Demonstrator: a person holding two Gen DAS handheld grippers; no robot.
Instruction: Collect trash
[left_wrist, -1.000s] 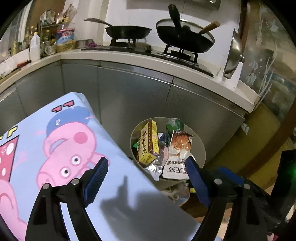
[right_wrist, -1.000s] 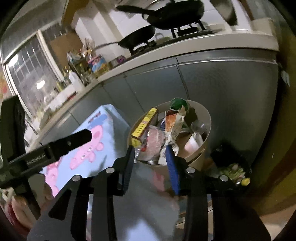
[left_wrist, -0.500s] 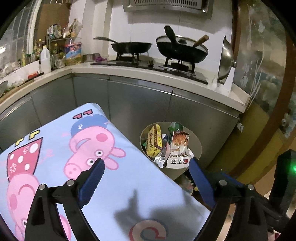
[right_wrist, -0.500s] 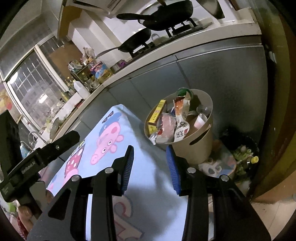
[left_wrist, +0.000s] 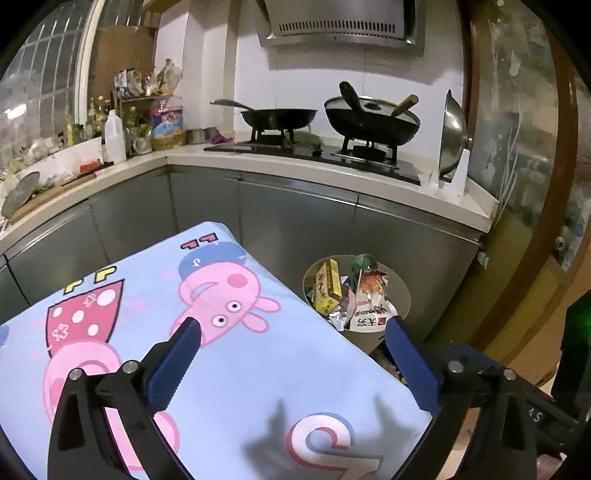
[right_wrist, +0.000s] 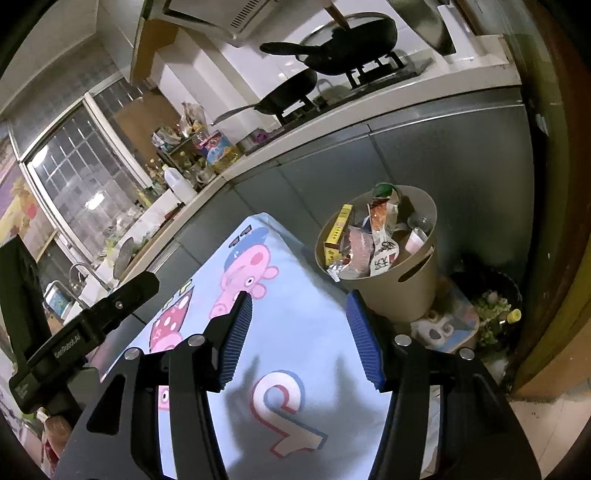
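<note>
Kitchen floor space was mostly taken up by a table under a light blue cartoon-pig tablecloth (left_wrist: 236, 354), and both grippers hung over its near end. Closest in, the left gripper (left_wrist: 291, 343) had its blue ribbed jaws spread about as wide as they go, having just been opening, with nothing between them. The right gripper (right_wrist: 299, 328) had also just been opening, jaws roughly halfway apart and empty too. No loose rubbish was visible on the cloth in either view. Just past the far right corner of the table, down on the floor, sat the round beige plastic trash bin (right_wrist: 399, 291) with a slot handle in its wall, stuffed with wrappers, a yellow carton (left_wrist: 327, 288) standing on end and a white printed packet (left_wrist: 369, 317). It lay ahead and to the right of both sets of fingers, and the right gripper looked like the nearer one to me. Beyond that were grey cabinet fronts (left_wrist: 295, 221) and a pale countertop with two black woks (left_wrist: 369, 118) on the hob.
</note>
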